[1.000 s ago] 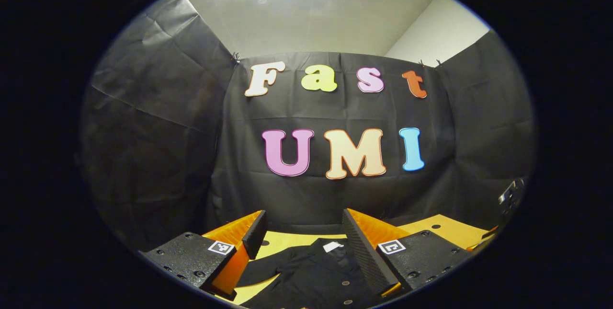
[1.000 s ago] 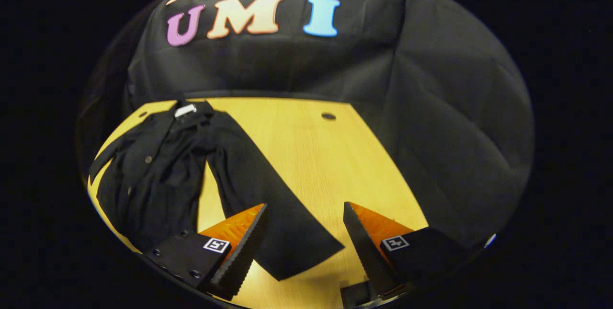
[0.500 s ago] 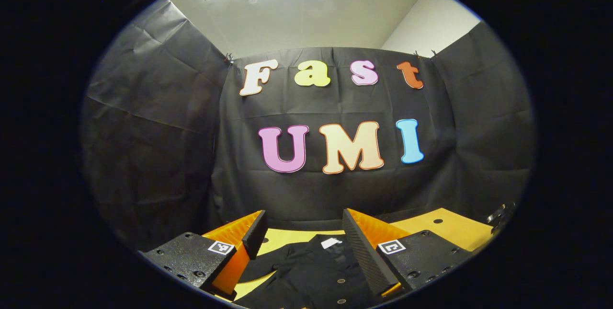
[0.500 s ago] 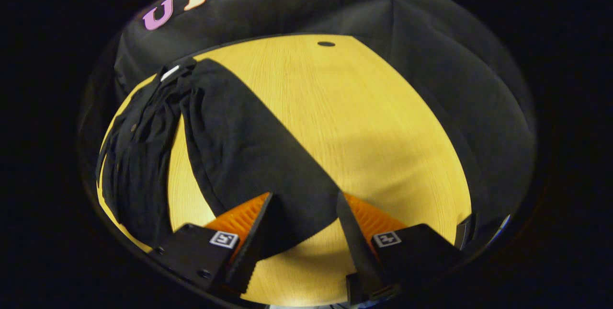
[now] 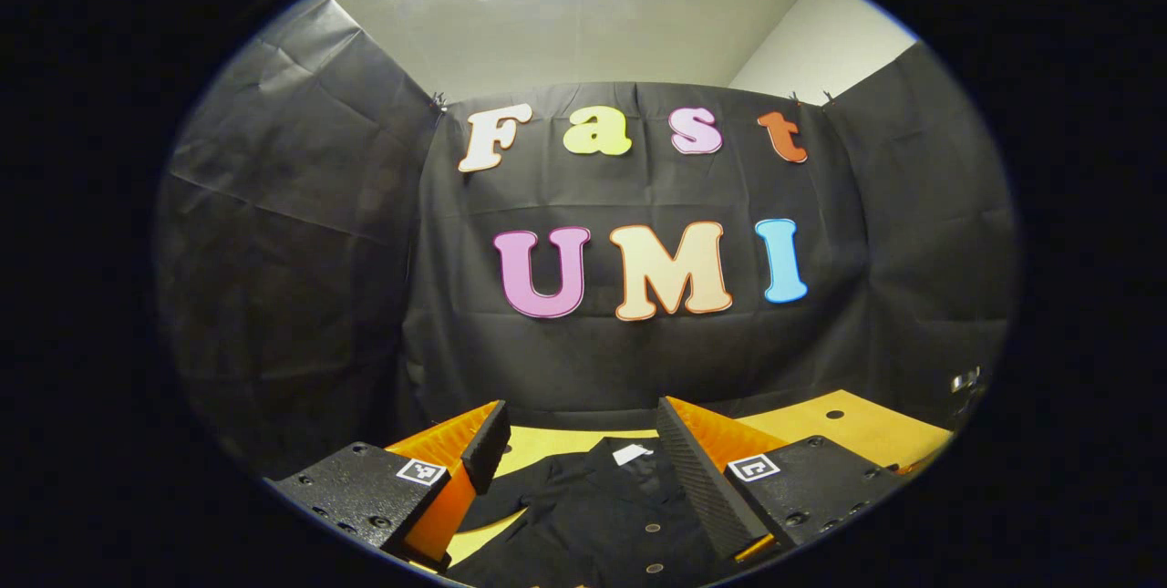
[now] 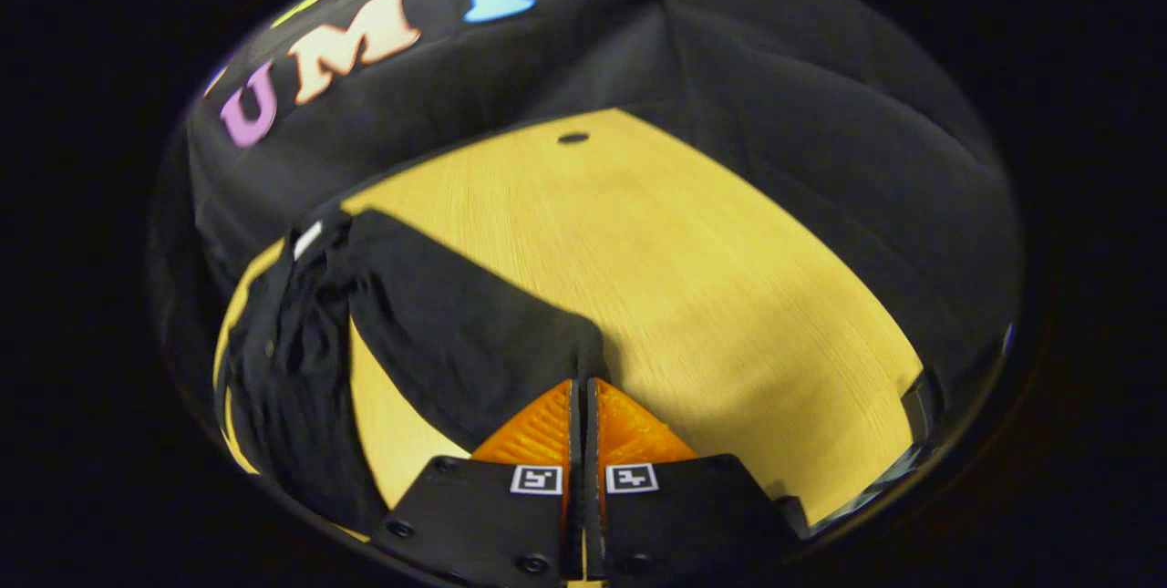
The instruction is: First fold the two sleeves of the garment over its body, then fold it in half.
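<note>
A black buttoned shirt lies on the yellow wooden table, its collar with a white tag toward the back wall. My left gripper hovers open above the shirt's chest, nothing between its fingers. In the right gripper view the shirt's body is bunched at the left and one long sleeve stretches across the table toward me. My right gripper is shut on the cuff end of that sleeve, the jaws pressed together with cloth between them.
Black cloth walls close the booth on three sides. A small round hole marks the tabletop near the back. The table's near right edge drops off close to my right gripper.
My right gripper went down onto the sleeve's end and closed on the cuff; it was open a second ago. The left gripper only shifted slightly above the shirt.
</note>
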Tool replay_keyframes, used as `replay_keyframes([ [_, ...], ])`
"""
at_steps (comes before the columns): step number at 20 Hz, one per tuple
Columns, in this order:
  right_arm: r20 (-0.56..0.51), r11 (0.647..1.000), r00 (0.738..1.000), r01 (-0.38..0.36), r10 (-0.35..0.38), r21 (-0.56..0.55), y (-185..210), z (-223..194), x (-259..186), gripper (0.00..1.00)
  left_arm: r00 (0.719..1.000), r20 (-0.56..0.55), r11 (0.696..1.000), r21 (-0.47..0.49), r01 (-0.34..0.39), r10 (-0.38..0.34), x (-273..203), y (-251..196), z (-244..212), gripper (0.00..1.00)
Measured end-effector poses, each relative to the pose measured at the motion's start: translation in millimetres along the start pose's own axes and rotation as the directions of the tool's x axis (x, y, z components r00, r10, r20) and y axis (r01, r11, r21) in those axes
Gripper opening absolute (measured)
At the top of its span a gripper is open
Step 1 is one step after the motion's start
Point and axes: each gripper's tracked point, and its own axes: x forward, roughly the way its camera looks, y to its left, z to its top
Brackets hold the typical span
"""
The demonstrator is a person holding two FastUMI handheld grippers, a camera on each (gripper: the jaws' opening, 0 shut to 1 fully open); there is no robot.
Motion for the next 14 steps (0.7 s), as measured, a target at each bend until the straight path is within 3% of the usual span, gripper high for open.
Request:
replay_keyframes([
  [2, 0.055, 1.000, 0.998, -0.012, 0.012, -0.004, 23.4, 20.7, -11.5, 0.03, 1.000, -0.004, 1.000, -0.012, -0.007, 0.007, -1.0, 17.9, -2.9, 0.93],
  [3, 0.077, 1.000, 0.997, -0.018, 0.019, -0.018, 34.2, 29.0, -15.9, 0.03, 1.000, -0.010, 1.000, -0.014, -0.011, 0.010, -0.6, 27.7, -4.8, 0.99],
  [5, 0.136, 0.999, 0.990, -0.041, 0.045, -0.036, 68.6, 51.4, -25.9, 0.03, 1.000, -0.024, 1.000, -0.006, -0.009, 0.009, -1.5, 45.4, -10.8, 0.99],
  [10, 0.239, 0.987, 0.960, -0.129, 0.148, -0.094, 173.0, 86.0, -44.5, 0.03, 0.999, -0.045, 1.000, 0.013, -0.024, 0.024, -2.7, 100.4, -20.1, 0.99],
  [14, 0.274, 0.963, 0.932, -0.188, 0.237, -0.192, 265.2, 91.0, -59.4, 0.03, 0.997, -0.065, 0.999, 0.005, -0.043, 0.043, -4.1, 144.5, -34.0, 0.99],
])
